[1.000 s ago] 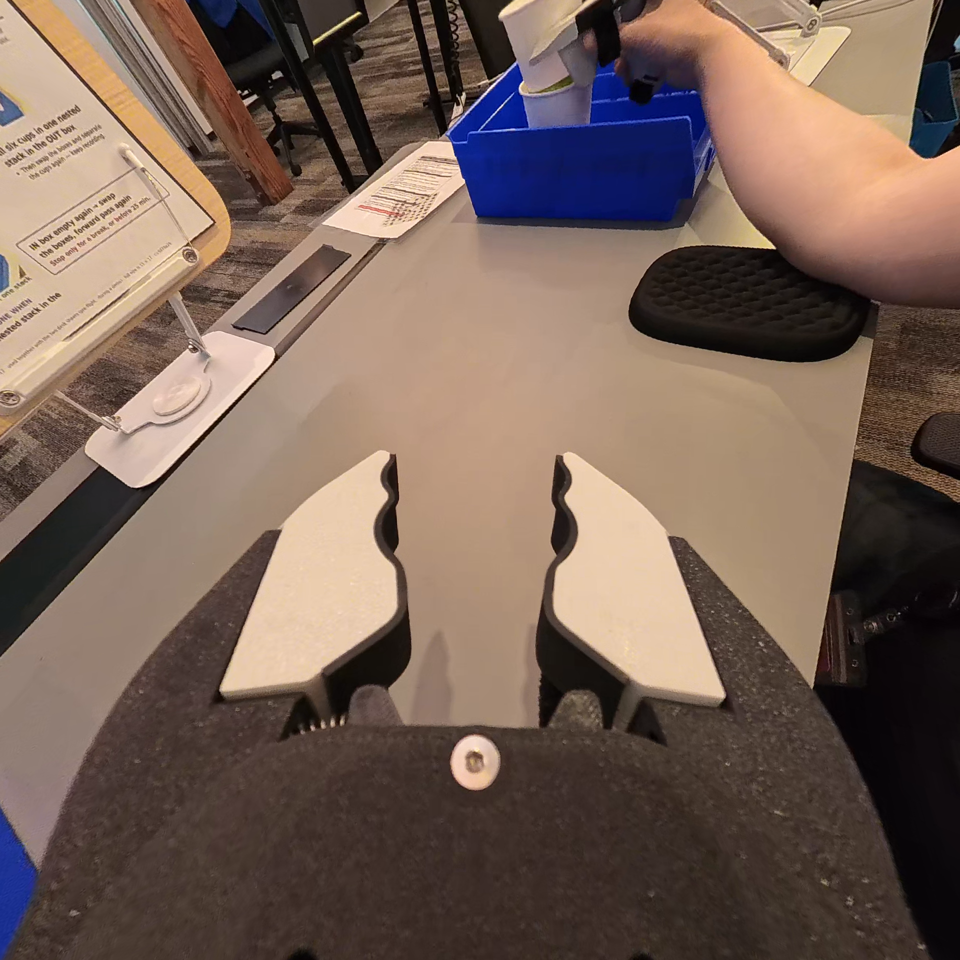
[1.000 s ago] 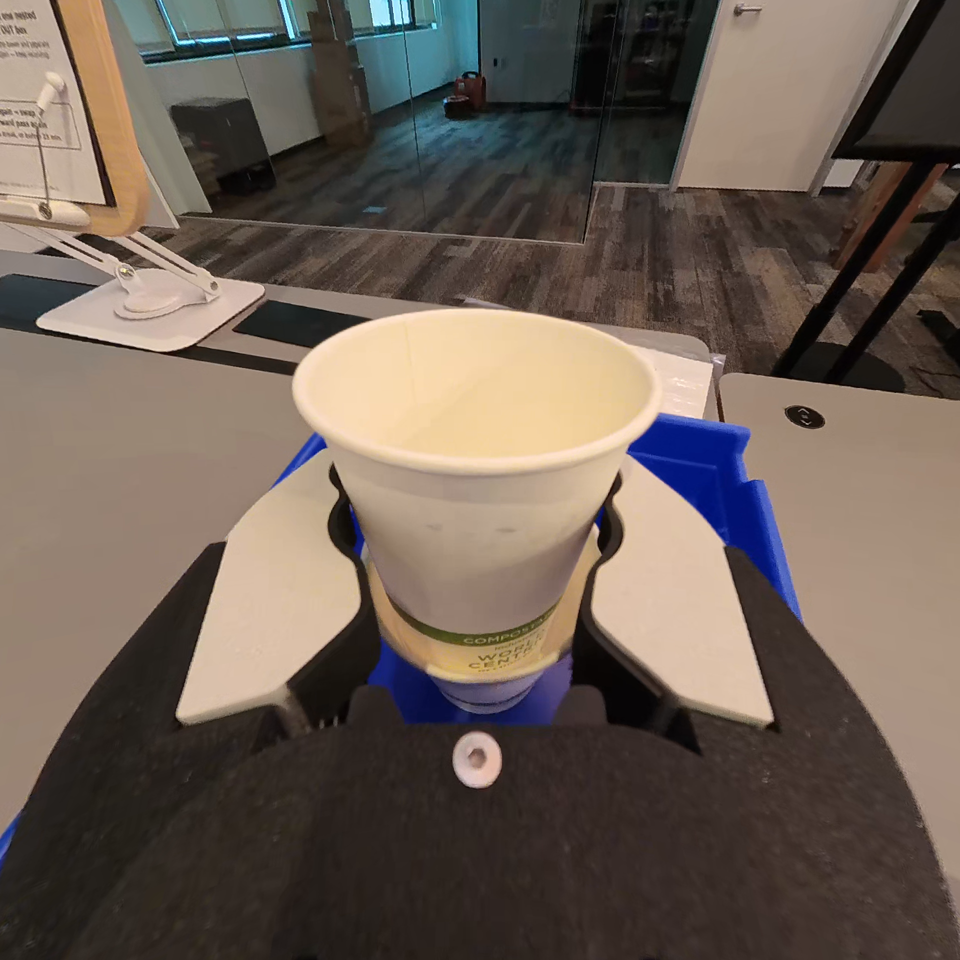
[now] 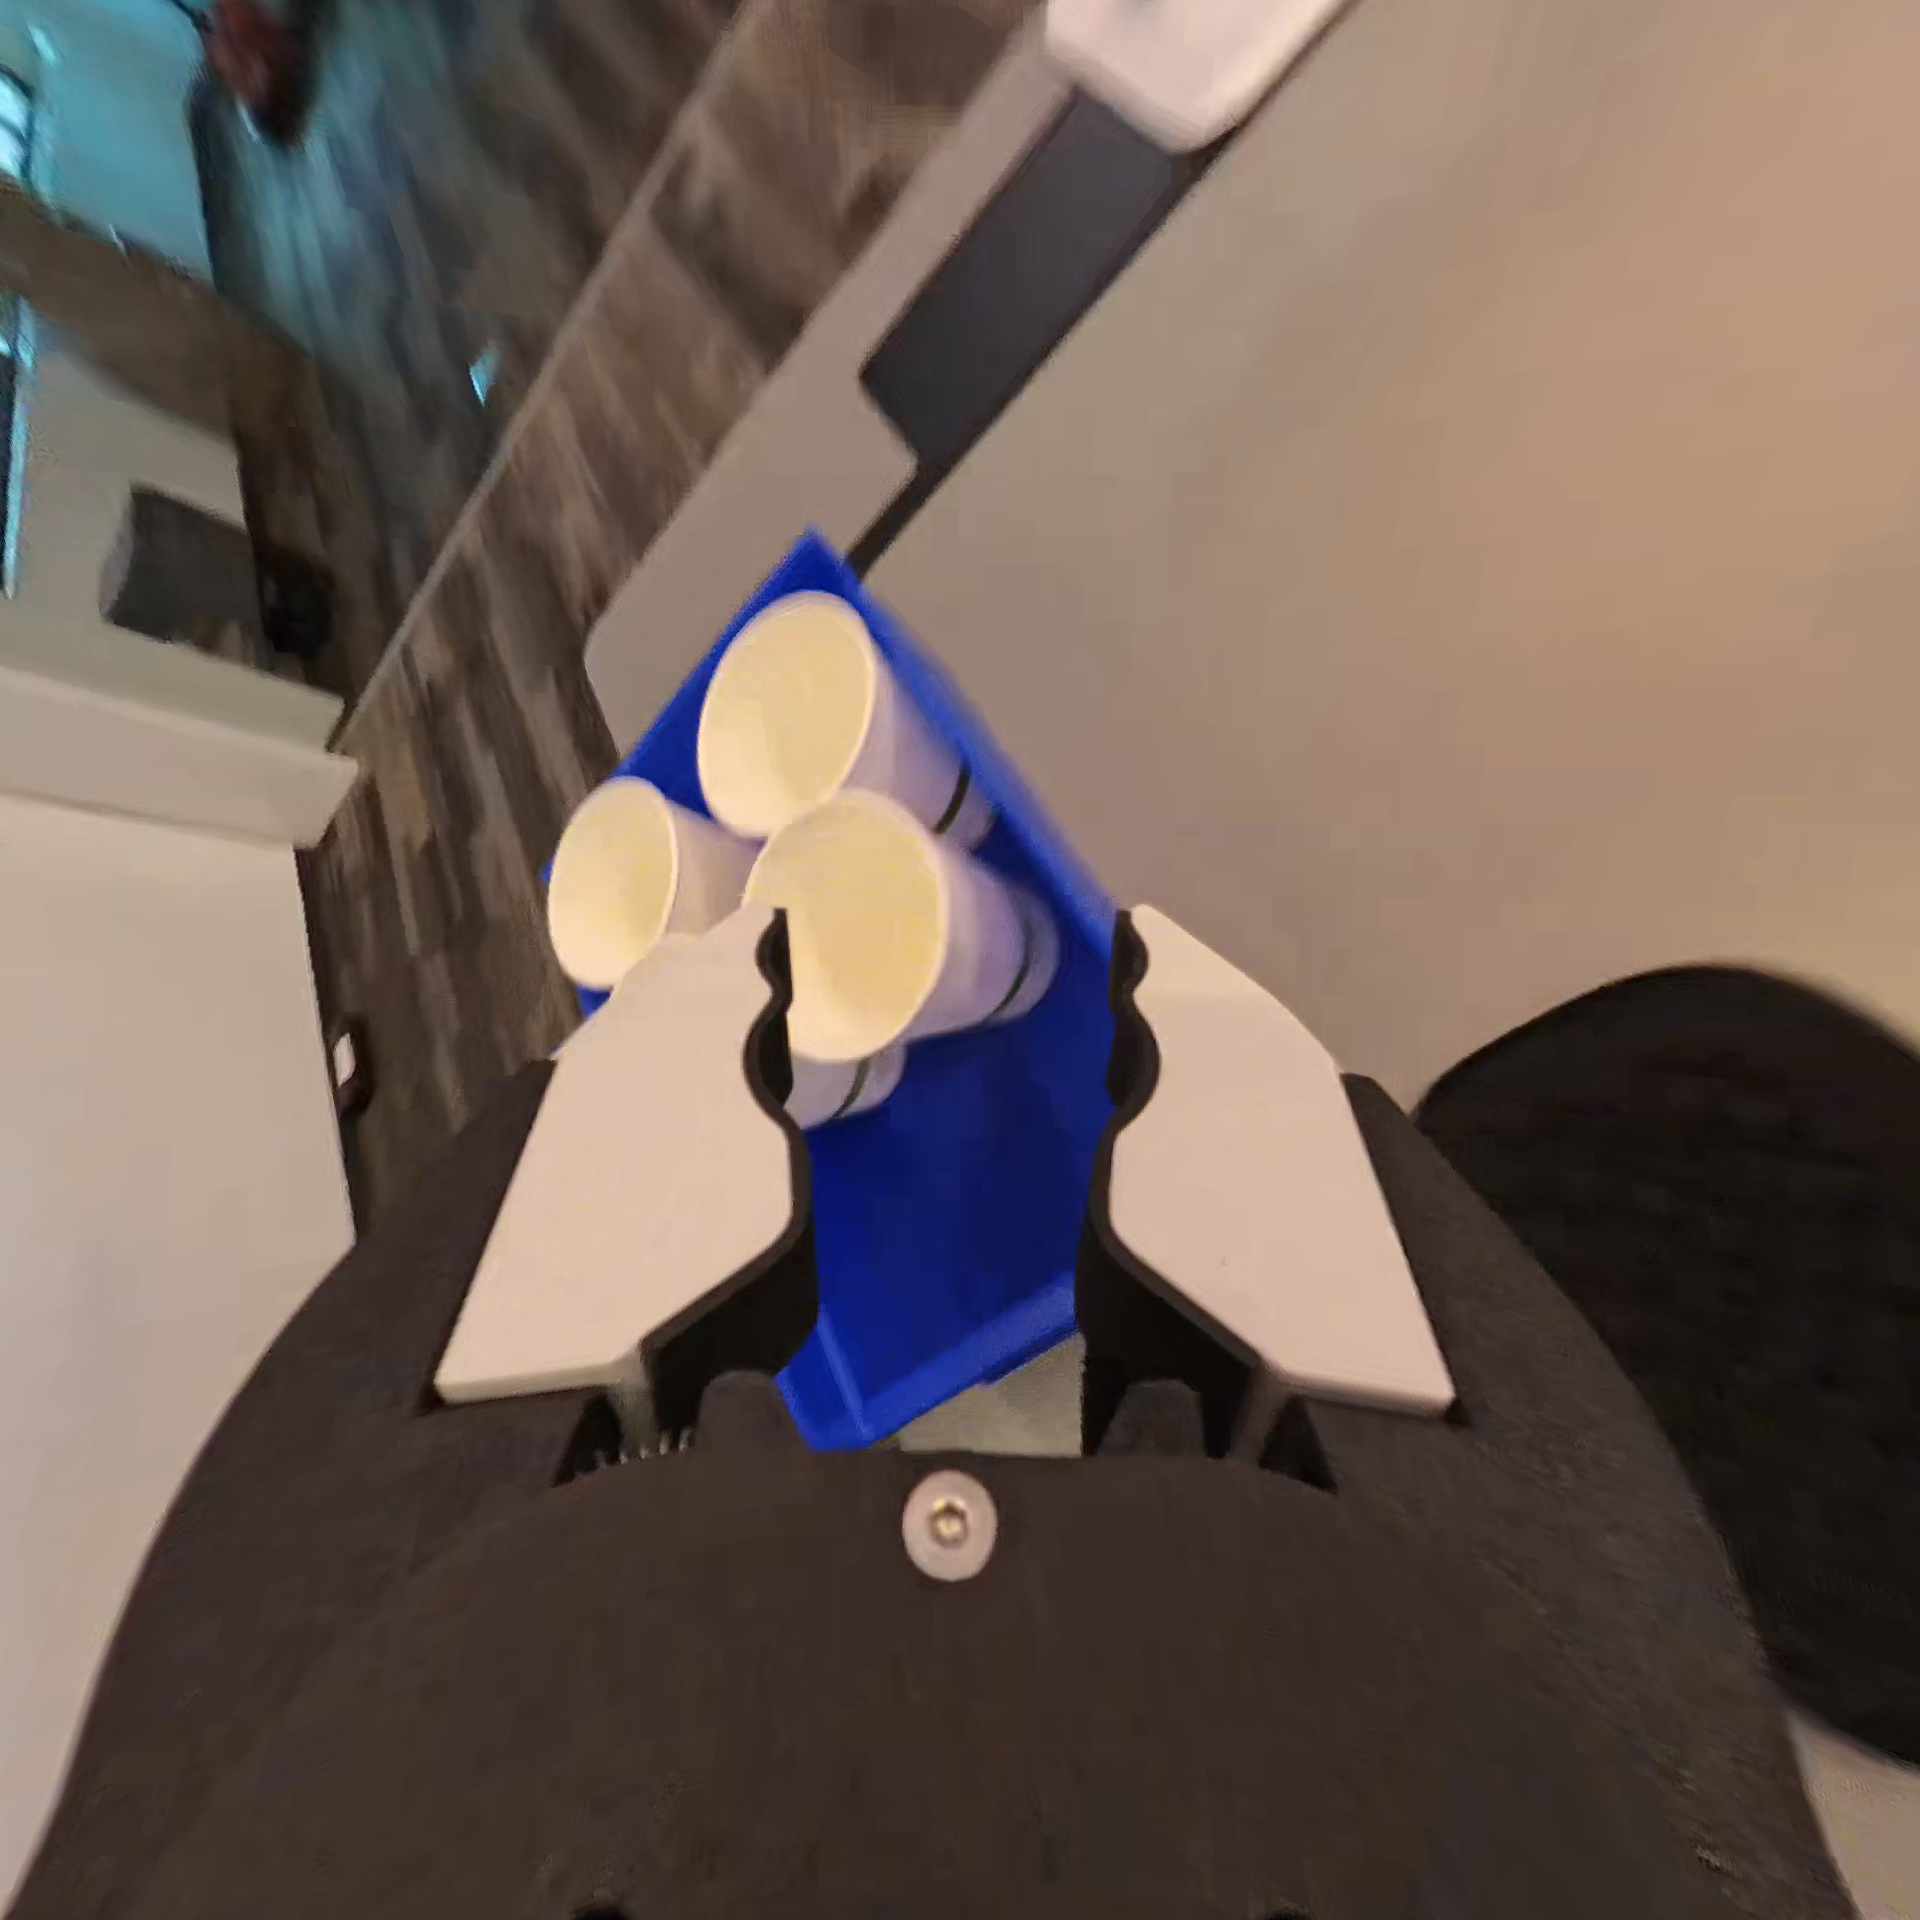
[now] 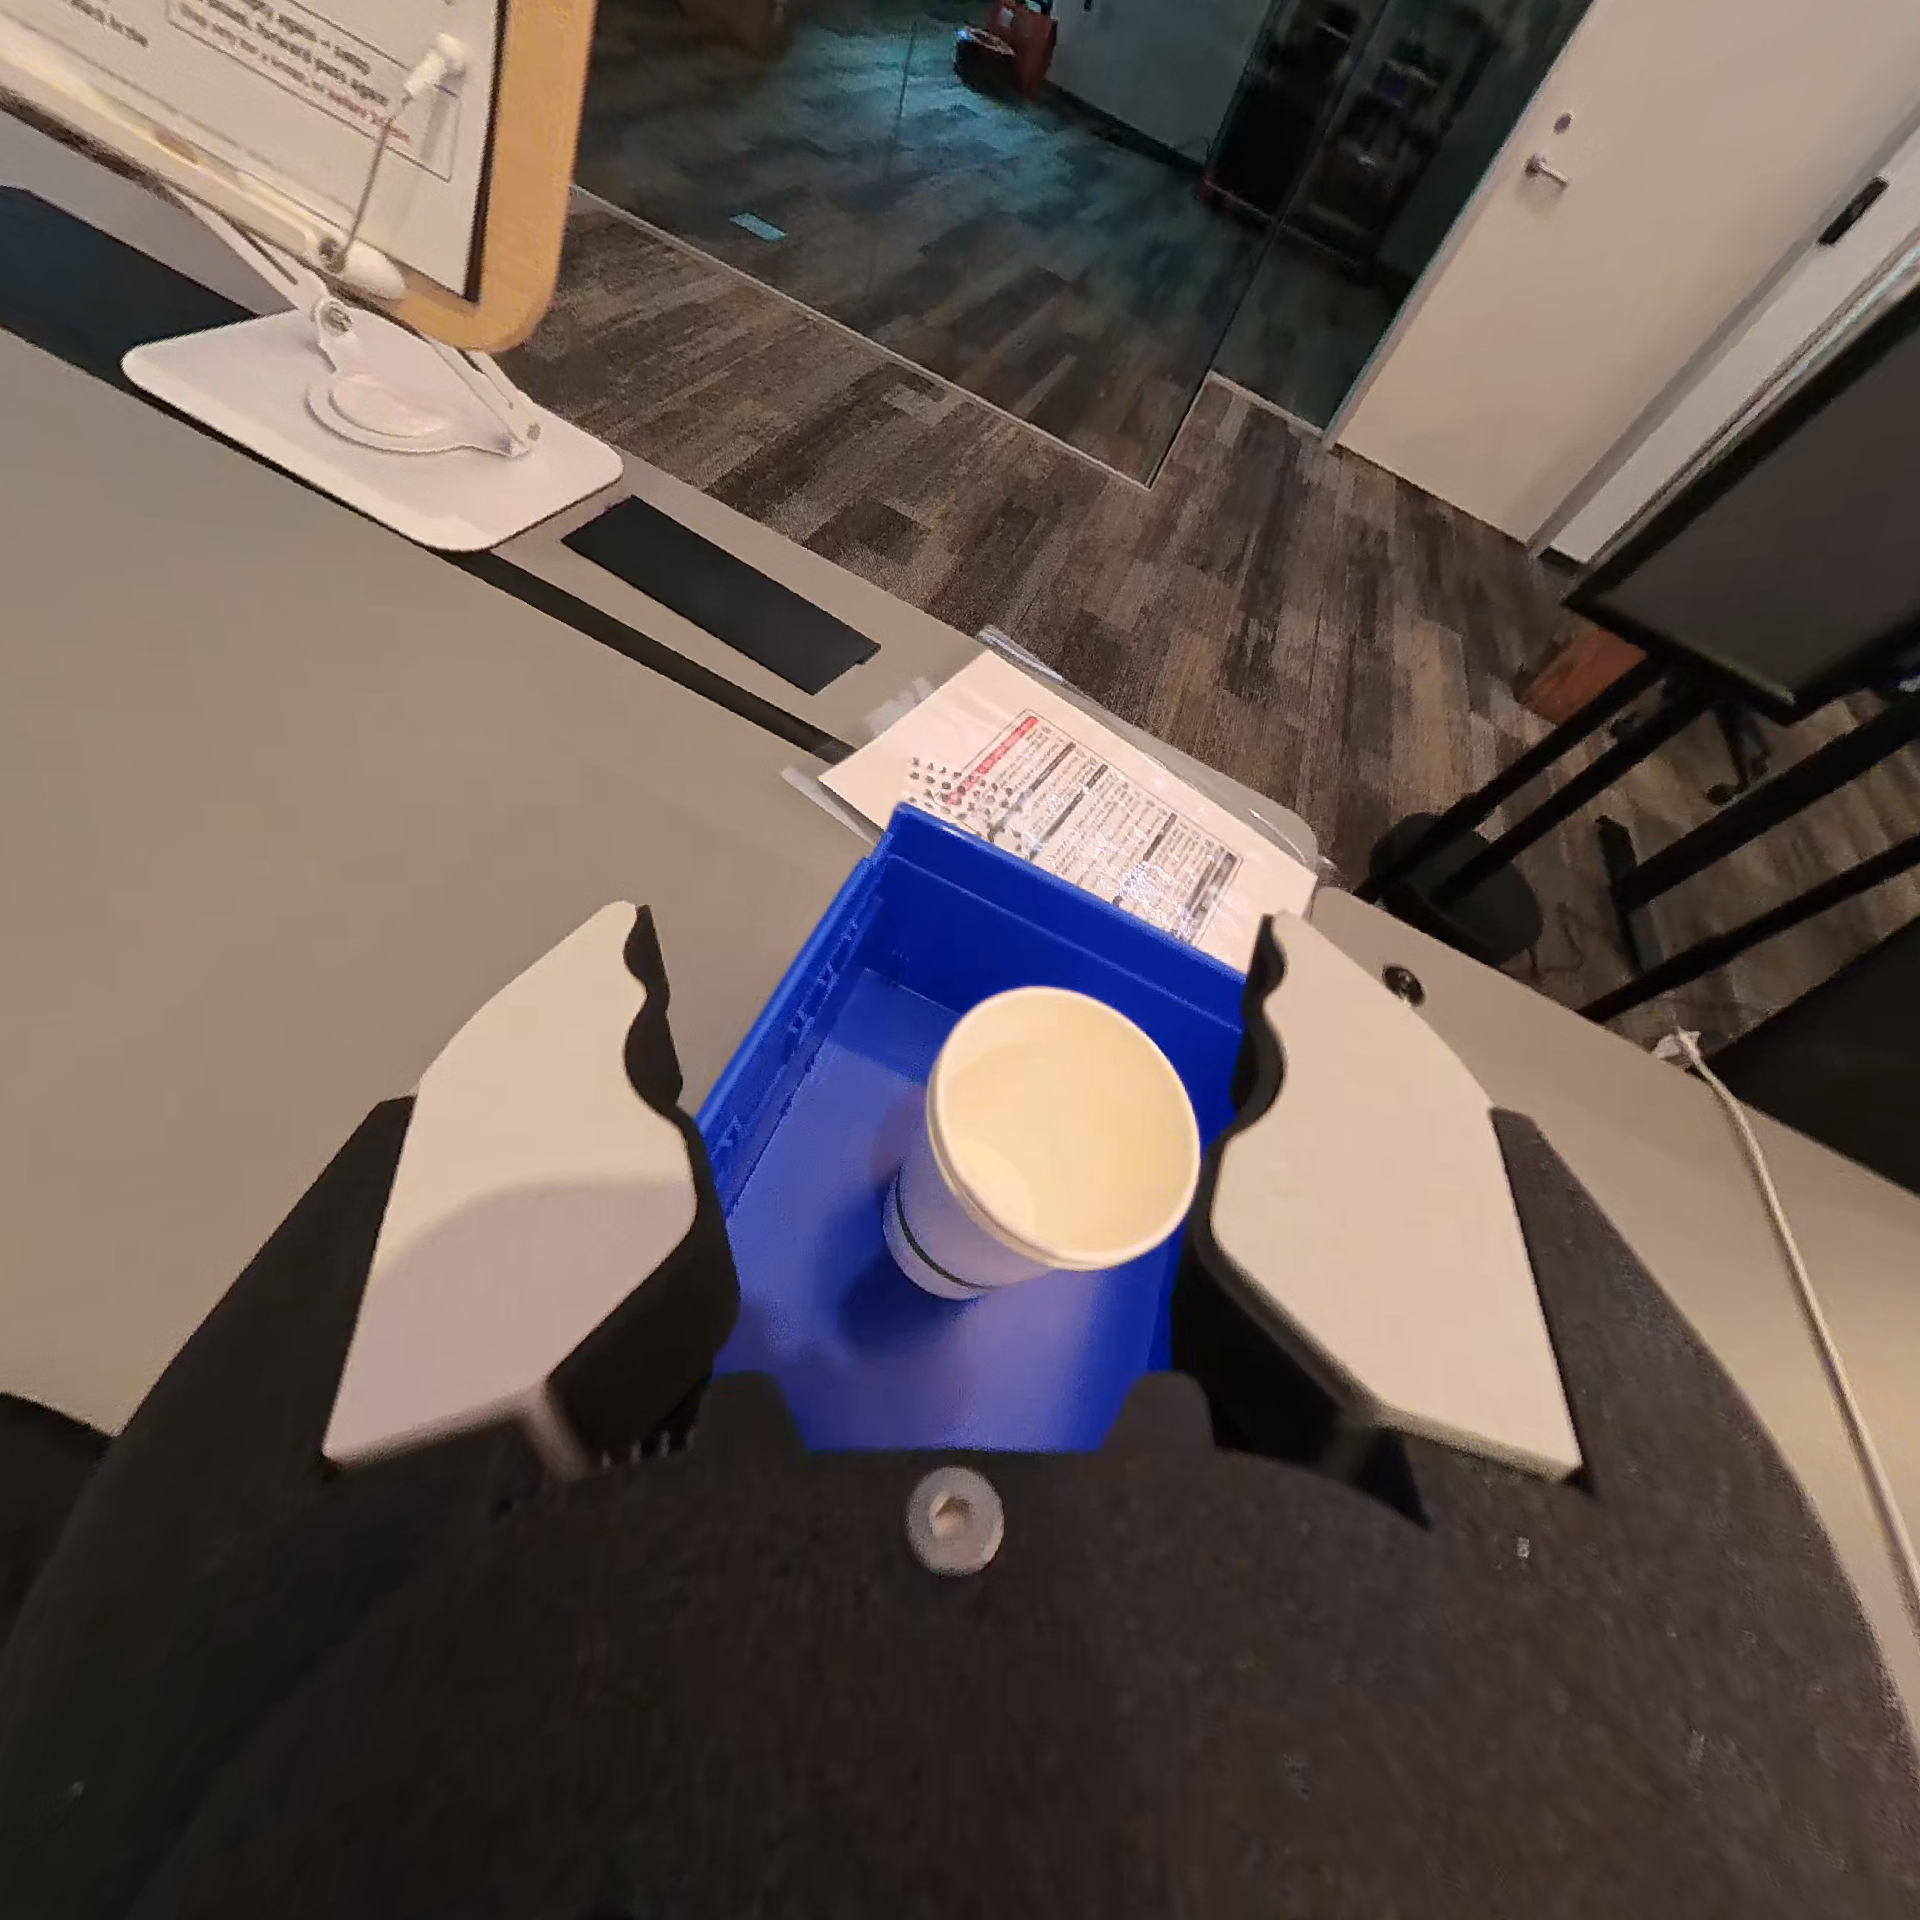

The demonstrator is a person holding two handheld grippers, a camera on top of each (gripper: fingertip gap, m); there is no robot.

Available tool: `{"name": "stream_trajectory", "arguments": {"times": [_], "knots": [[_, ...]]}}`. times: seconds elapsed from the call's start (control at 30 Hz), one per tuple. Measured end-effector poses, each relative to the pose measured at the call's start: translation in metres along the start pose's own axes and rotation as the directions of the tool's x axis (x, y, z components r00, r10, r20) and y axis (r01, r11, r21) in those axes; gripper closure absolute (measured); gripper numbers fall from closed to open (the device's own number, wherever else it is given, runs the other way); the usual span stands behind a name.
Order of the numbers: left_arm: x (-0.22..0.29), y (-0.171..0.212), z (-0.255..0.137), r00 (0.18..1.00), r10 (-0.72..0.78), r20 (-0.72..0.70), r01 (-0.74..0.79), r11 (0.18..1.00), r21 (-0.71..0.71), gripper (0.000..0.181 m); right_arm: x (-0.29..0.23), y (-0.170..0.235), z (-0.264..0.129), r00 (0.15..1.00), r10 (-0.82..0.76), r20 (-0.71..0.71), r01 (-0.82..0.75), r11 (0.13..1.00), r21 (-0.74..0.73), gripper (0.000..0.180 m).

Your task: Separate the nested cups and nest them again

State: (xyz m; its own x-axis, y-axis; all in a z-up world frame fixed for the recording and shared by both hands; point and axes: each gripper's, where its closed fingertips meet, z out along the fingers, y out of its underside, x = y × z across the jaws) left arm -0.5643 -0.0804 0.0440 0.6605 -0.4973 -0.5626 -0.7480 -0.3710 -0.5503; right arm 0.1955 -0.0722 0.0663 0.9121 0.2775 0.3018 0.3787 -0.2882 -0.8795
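Observation:
In the left wrist view, three white paper cups [image 3: 862, 935] stand close together in a blue bin [image 3: 935, 1226]. My left gripper [image 3: 951, 925] is open and empty, just above the nearest cup. This view is tilted and blurred. In the right wrist view, a nested stack of white paper cups [image 4: 1060, 1132] stands in another blue bin [image 4: 821, 1049]. My right gripper [image 4: 954, 930] is open and empty, above that bin, with the stack showing between its fingers.
A document stand with a white base [image 4: 364, 416] is on the grey table at far left. A printed sheet [image 4: 1091, 821] lies behind the right bin. A white cable [image 4: 1787, 1247] runs at right. A black padded rest [image 3: 1662, 1247] lies beside the left bin.
My right gripper has let go of the cup, which now sits in the stack in the bin, and has opened and lifted. My left gripper has swung from bare table to over the bin with three cups.

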Motion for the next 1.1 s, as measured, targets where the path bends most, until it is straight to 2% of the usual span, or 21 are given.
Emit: {"name": "stream_trajectory", "arguments": {"times": [0.1, 0.17, 0.4, 0.47, 0.53, 0.6, 0.77, 0.9, 1.0, 1.1], "knots": [[-0.015, 0.046, 0.039, 0.996, 0.036, -0.083, -0.048, 0.988, -0.149, 0.13, -0.011, -0.003, 0.008, 0.999, -0.051, 0.017, 0.051, 0.998, -0.03, 0.076], [-0.01, 0.064, 0.059, 0.987, 0.055, -0.153, -0.084, 0.978, -0.19, 0.135, -0.017, -0.003, 0.014, 0.997, -0.067, 0.03, 0.068, 0.996, -0.051, 0.076], [-0.002, 0.081, 0.103, 0.966, 0.176, -0.187, -0.222, 0.939, -0.264, 0.149, -0.026, 0.0, 0.025, 0.995, -0.082, 0.063, 0.087, 0.993, -0.086, 0.077], [0.002, 0.084, 0.108, 0.961, 0.18, -0.212, -0.237, 0.928, -0.288, 0.171, -0.027, 0.001, 0.026, 0.994, -0.082, 0.066, 0.087, 0.992, -0.089, 0.077], [0.004, 0.085, 0.109, 0.958, 0.175, -0.229, -0.241, 0.923, -0.299, 0.175, -0.026, 0.002, 0.026, 0.995, -0.078, 0.069, 0.084, 0.993, -0.086, 0.077], [0.007, 0.088, 0.106, 0.952, 0.163, -0.259, -0.245, 0.913, -0.325, 0.18, -0.025, 0.002, 0.025, 0.995, -0.07, 0.07, 0.076, 0.994, -0.083, 0.077], [0.012, 0.088, 0.085, 0.942, 0.11, -0.318, -0.222, 0.912, -0.345, 0.181, -0.022, 0.006, 0.024, 0.996, -0.049, 0.076, 0.055, 0.996, -0.077, 0.078], [0.003, 0.076, 0.051, 0.938, 0.175, -0.3, -0.275, 0.902, -0.332, 0.181, -0.026, 0.001, 0.022, 0.994, -0.045, 0.096, 0.049, 0.998, -0.046, 0.079], [-0.013, 0.044, 0.012, 0.938, 0.253, -0.237, -0.317, 0.903, -0.29, 0.181, -0.039, -0.016, 0.019, 0.988, -0.063, 0.14, 0.061, 0.998, 0.015, 0.079], [-0.004, -0.021, -0.03, 0.923, 0.311, -0.225, -0.345, 0.93, -0.129, 0.181, -0.071, -0.047, 0.017, 0.965, -0.123, 0.23, 0.097, 0.988, 0.119, 0.079]]}}
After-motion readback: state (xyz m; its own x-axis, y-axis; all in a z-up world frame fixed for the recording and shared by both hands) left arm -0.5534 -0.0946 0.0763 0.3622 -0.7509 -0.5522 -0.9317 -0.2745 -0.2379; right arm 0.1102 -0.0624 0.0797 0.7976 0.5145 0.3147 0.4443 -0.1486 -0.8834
